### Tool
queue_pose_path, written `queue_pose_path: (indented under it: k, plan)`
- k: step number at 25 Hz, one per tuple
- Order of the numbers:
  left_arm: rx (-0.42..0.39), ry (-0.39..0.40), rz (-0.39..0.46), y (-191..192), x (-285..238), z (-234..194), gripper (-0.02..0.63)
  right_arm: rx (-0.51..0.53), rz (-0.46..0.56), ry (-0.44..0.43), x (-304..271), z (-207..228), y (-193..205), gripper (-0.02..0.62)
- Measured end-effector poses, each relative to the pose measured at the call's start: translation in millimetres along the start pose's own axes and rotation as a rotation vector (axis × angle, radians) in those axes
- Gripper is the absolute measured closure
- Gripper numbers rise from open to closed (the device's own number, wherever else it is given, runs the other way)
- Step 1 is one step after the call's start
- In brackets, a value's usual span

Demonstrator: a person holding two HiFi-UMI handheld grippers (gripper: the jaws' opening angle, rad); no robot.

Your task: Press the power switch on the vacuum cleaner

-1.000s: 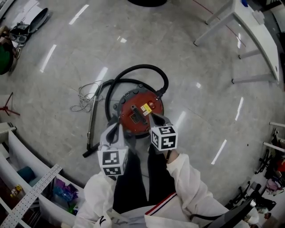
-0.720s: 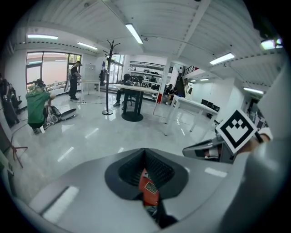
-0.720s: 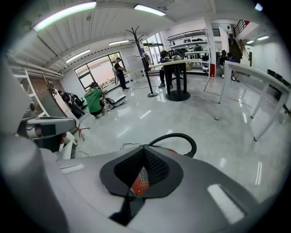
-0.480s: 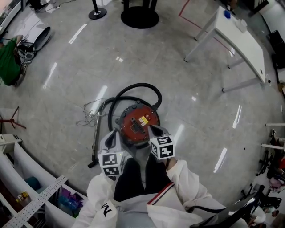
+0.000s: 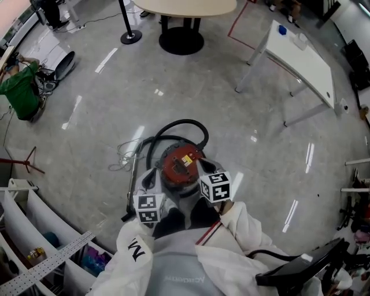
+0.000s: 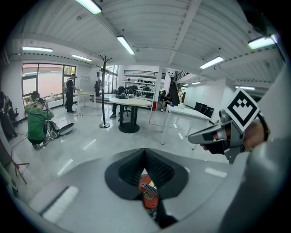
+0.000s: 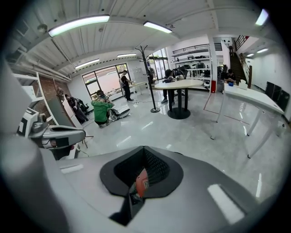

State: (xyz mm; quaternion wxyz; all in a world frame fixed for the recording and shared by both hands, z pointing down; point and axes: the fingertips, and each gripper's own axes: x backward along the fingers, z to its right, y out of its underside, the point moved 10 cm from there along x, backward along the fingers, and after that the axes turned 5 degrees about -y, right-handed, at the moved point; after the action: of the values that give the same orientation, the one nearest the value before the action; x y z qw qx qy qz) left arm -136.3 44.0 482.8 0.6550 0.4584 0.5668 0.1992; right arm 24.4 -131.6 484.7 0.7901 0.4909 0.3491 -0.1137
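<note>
Both left gripper (image 5: 150, 175) and right gripper (image 5: 200, 165) are hovering over the vacuum cleaner (image 5: 180, 164), jaws closed empty for pressing.

round table (image 5: 191, 7) | white desk (image 5: 303, 58) | crouching person in green (image 5: 20, 89)

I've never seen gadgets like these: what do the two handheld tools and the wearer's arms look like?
The left gripper and right gripper are smooth light grey, with black ribbed fingers and a white cube bearing black square markers. The sleeves are white.
</note>
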Motion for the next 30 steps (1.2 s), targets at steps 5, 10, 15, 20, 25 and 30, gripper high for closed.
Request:
queue_pose_path:
  k: [5,10,15,20,25,30]
  plan:
    - [0.015,0.002,0.027,-12,15,4,0.606,0.007,0.027,-0.008,25,-4,-9,0.595]
    - [0.023,0.001,0.047,-21,24,12,0.606,0.034,0.058,-0.017,46,-6,-18,0.595]
    - [0.025,0.010,0.077,-32,33,16,0.606,0.024,0.124,-0.023,64,-13,-27,0.595]
    - [0.022,0.015,0.119,-51,43,22,0.606,0.023,0.177,-0.031,80,-15,-40,0.595]
    - [0.007,0.012,0.132,-63,53,18,0.606,0.023,0.216,-0.033,94,-23,-45,0.595]
    - [0.011,-0.010,0.139,-61,62,3,0.606,0.029,0.215,-0.048,88,-39,-43,0.595]
